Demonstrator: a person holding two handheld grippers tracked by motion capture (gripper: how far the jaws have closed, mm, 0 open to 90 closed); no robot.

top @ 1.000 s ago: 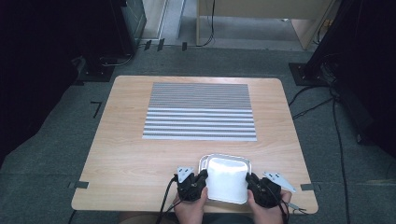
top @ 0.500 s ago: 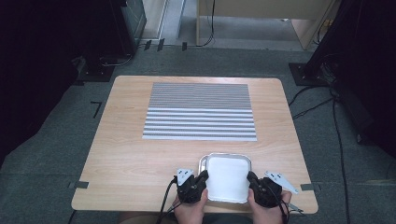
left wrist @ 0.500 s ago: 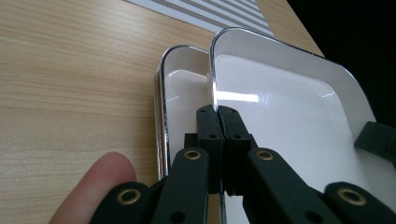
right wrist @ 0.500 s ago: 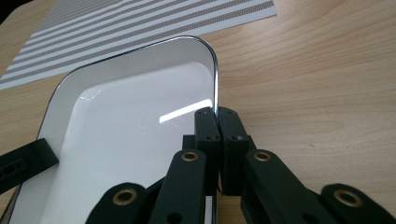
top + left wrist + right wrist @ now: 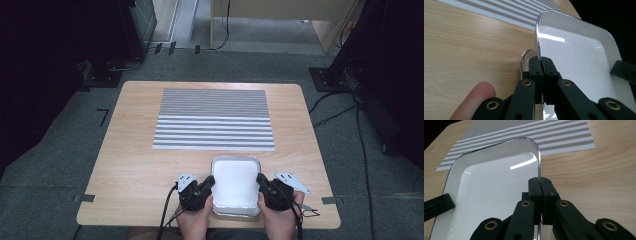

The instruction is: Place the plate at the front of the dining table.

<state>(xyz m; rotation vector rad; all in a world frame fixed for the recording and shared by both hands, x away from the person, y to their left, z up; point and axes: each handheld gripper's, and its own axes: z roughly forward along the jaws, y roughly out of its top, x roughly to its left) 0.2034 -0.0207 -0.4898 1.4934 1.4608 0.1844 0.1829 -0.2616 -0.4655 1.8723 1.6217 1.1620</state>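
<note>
The white tray (image 5: 235, 186) sits at the near edge of the wooden surface (image 5: 130, 170), centred in front of the person, with its long axis running away from them toward the striped mat (image 5: 214, 119), which lies just beyond its far end and apart from it. The left hand-held gripper (image 5: 540, 65) is pinching the tray's left long rim, jaws pressed together on the thin edge, and the right hand-held gripper (image 5: 540, 186) is pinching the right long rim in the same way. Seen from above, the two stand directly opposite each other across the tray's short width, near its nearer half, so neither is closer than the other. Whether the tray rests on the surface or is slightly raised cannot be told. With both long sides held and the mat straight ahead, the likely next move is a level carry forward along the tray's long axis.
</note>
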